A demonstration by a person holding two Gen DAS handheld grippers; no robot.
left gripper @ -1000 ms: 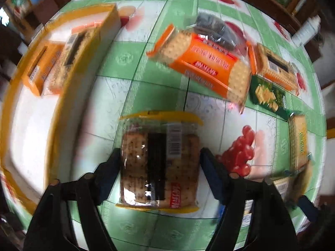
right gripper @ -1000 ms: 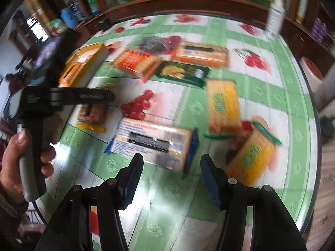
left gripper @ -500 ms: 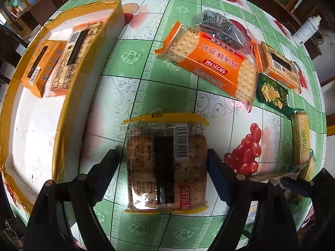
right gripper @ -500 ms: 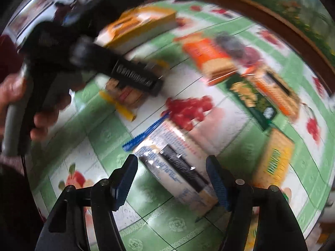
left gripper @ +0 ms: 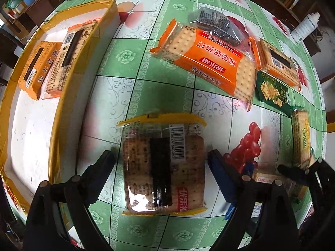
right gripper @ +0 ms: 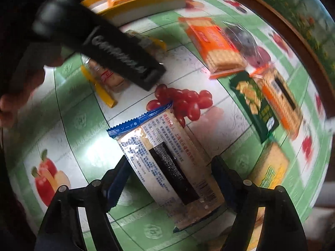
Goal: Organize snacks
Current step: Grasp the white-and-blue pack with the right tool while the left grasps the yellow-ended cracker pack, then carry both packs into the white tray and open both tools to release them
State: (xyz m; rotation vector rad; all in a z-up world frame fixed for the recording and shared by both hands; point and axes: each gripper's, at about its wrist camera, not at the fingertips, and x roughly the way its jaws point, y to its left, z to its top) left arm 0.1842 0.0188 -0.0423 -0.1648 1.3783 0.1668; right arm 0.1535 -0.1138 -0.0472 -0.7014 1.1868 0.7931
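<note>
The counter (left gripper: 146, 62), covered with a green-and-white fruit-print cloth, carries everything. At its left edge in the left wrist view stands an open yellow-rimmed box (left gripper: 62, 96); two cracker packs are already laid in it, side by side against its far end.

Further back on the counter an orange soda-cracker pack (left gripper: 209, 64) lies aslant, with a dark clear-wrapped pack (left gripper: 213, 23) resting on its far corner, a green cracker pack (left gripper: 272, 92) beside it and another orange-trimmed pack (left gripper: 278, 62) beyond.

Directly under the left tool (left gripper: 162, 163) lies a yellow-trimmed cracker pack (left gripper: 163, 167), flat, barcode side up. Its long axis runs away from the camera, in line with the tool's fingers, so the narrow width is what the jaws straddle. The left tool's jaws are opening at this moment; the pack sits between them, with a gap visible on each side, so it is judged not to be gripped. The box lies to this pack's left, and the left hand is the nearer one to it.

Under the right tool (right gripper: 169, 177) lies a blue-trimmed cracker pack (right gripper: 167, 163), also flat, printed back up. Its long axis is slanted, its blue sealed end pointing up and to the left in the right wrist view, so the jaws cross it obliquely. The right tool is spread, its pads standing off the wrapper on both sides. A squarer alignment would probably be wanted before a pinch.
</note>
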